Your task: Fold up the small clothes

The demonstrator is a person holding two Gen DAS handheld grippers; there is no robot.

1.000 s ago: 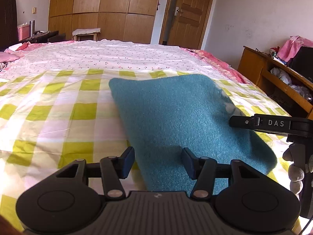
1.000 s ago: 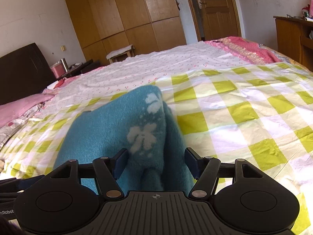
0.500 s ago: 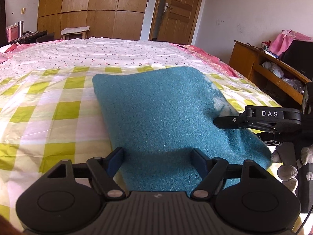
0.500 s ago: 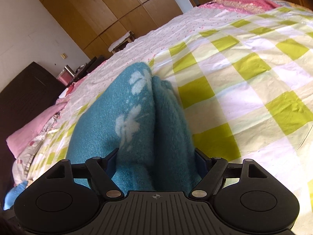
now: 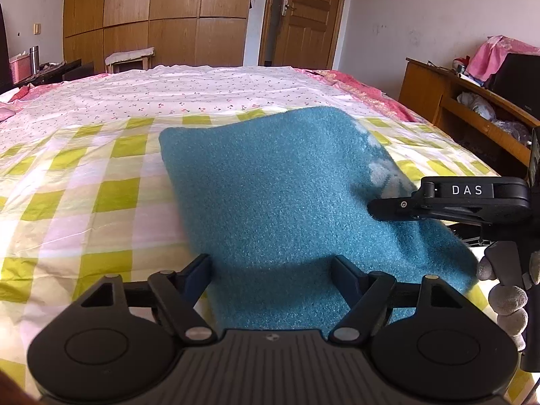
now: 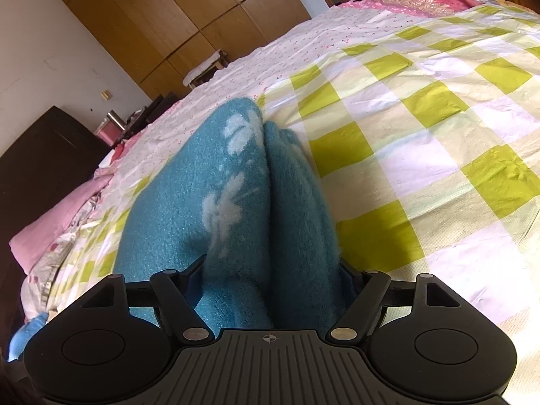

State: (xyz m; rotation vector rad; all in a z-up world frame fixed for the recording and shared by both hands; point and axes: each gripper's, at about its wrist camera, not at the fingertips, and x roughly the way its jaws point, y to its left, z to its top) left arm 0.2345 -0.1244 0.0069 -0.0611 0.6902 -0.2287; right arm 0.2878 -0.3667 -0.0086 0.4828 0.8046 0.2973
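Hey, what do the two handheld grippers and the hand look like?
Both grippers, left gripper and right gripper, are matte black with ribbed bodies, round side discs, silver screws and dark blue finger pads. The right one's side reads DAS in white. A knit grey-white glove covers the hand.

Left gripper (image 5: 271,268): closer to the cloth (image 5: 287,195) than a second ago; fingers now straddle its near edge, wider apart.
Right gripper (image 6: 271,271): tilted and pushed forward; the two cloth layers now fill the gap between its fingers, which seem to touch the fabric.
Cloth: fold flatter, layers pressed together.
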